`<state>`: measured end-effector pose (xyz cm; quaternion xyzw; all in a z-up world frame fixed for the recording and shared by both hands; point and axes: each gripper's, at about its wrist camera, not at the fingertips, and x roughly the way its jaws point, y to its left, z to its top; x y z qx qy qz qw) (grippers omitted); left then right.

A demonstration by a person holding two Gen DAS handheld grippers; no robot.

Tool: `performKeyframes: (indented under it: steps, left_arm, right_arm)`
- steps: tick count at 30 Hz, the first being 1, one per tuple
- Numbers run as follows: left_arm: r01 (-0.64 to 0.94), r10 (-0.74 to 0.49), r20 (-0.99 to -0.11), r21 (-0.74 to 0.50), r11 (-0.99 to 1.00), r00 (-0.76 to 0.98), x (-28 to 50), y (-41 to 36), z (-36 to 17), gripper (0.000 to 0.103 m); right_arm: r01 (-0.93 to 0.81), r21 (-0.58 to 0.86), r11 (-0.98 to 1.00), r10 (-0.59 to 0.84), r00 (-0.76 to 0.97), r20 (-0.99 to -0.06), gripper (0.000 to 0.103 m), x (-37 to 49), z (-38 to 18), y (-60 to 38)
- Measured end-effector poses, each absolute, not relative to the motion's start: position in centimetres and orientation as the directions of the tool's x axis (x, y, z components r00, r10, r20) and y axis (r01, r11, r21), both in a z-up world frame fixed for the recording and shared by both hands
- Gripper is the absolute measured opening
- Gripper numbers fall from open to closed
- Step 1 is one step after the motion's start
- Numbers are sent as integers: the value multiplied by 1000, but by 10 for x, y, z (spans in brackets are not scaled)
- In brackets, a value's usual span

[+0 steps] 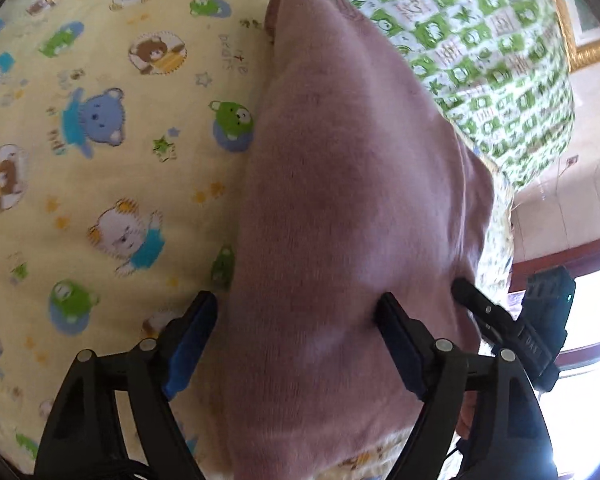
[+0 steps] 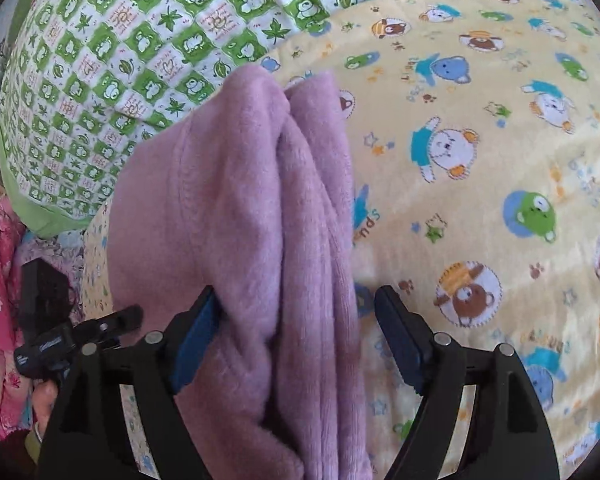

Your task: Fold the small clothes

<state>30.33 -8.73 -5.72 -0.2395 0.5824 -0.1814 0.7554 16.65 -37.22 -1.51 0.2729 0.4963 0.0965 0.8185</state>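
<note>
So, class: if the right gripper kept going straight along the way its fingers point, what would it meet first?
Most likely the pink fleece garment, which already lies between the right gripper's open jaws and stretches ahead. Beyond it comes the yellow bear-print sheet, though depth is hard to judge.

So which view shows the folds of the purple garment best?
The right wrist view: the purple garment shows its seam and stacked lengthwise folds there. The left wrist view shows the same garment only as one smooth, blurred surface.
</note>
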Motion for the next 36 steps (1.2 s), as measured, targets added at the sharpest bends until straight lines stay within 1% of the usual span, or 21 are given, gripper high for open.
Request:
performKeyframes:
  steps: [1,4,5,6,7,8,9,10,11,13,14,18,23,30,36]
  left_arm:
    - [-6,-560,-789,-580,815,254,306,-88,-59,82]
    - [16,-577,-775,-593,805,257,311,-89,-62,77]
    - [27,-582,-772,-596,802,256,311,-90,-63,71]
    - [38,-581,-773,-592,805,253,313,-92,-64,68]
    - [48,-580,-774,-589,807,255,315,-94,-64,65]
    - [57,-582,-772,-589,806,256,314,-94,-63,58]
    - [69,-585,-768,-590,805,260,312,-94,-62,53]
    - [73,-589,-764,-593,802,264,314,-96,-61,50]
    - [81,-601,-752,-604,793,270,313,-96,-59,44]
    - [92,-612,-740,-614,784,279,309,-93,-55,40]
    - [101,-616,-735,-616,781,284,304,-89,-53,38]
    - [124,-599,-741,-593,796,303,292,-83,-40,34]
    - [145,-584,-731,-574,806,353,271,-66,-9,33]
    - [103,-554,-712,-572,814,431,214,22,27,33]
    - [30,-483,-724,-541,841,492,165,91,40,32]
  right_arm:
    - [108,547,830,436,487,-757,79,170,-16,-373]
    - [92,559,824,454,482,-749,79,177,-19,-373]
    - [89,567,819,464,480,-745,79,180,-21,-374]
    - [87,573,815,471,477,-742,75,181,-21,-373]
    - [75,594,801,496,471,-729,56,182,-22,-372]
    - [70,615,785,521,464,-717,47,182,-23,-371]
    - [75,623,779,524,468,-711,43,181,-23,-370]
    - [72,620,781,522,471,-712,38,180,-21,-369]
    - [69,619,783,520,474,-710,37,178,-19,-368]
    - [71,625,777,522,481,-704,32,175,-14,-367]
    - [70,627,776,522,486,-701,32,173,-10,-365]
    - [33,643,765,541,509,-670,29,165,11,-353]
    - [-40,659,751,583,508,-634,28,156,36,-324]
    - [-163,702,694,683,458,-569,28,141,56,-262]
    - [-243,719,651,748,364,-555,27,127,46,-196]
